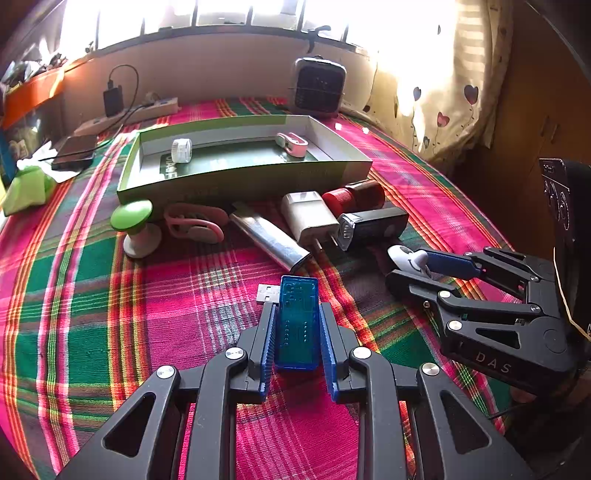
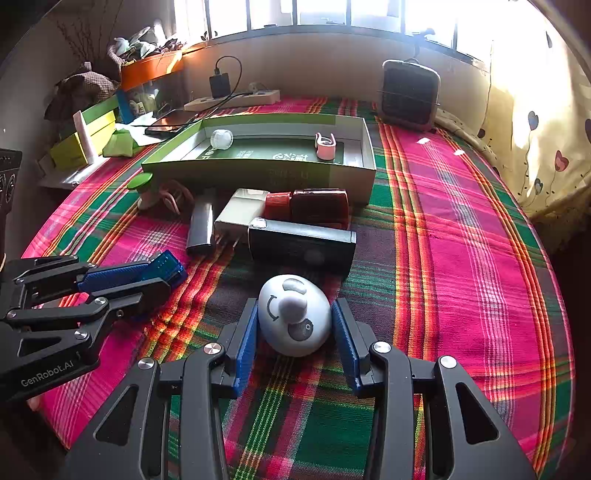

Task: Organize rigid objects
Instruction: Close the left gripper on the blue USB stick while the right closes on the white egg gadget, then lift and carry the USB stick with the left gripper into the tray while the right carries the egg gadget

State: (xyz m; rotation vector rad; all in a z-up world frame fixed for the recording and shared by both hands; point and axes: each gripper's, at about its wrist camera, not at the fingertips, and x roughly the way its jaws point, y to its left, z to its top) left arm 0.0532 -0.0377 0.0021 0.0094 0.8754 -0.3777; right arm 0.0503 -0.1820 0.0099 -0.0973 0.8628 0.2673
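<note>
The left gripper (image 1: 297, 325) has its jaws clamped on a translucent blue plastic USB stick (image 1: 298, 321), and the right gripper (image 2: 295, 325) grips a white egg-shaped face toy (image 2: 293, 314); both rest on the plaid-covered surface (image 2: 461, 258).

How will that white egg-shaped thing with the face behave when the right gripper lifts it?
The white egg toy looks hard and smooth, so it may slip between the right gripper's pads. Its rounded body would probably roll if dropped on the cloth.

Bright window (image 2: 332, 14) above a beige wall (image 2: 314, 66), heart-print curtain (image 2: 535, 129) at right, plaid cloth (image 2: 461, 258) below.
</note>
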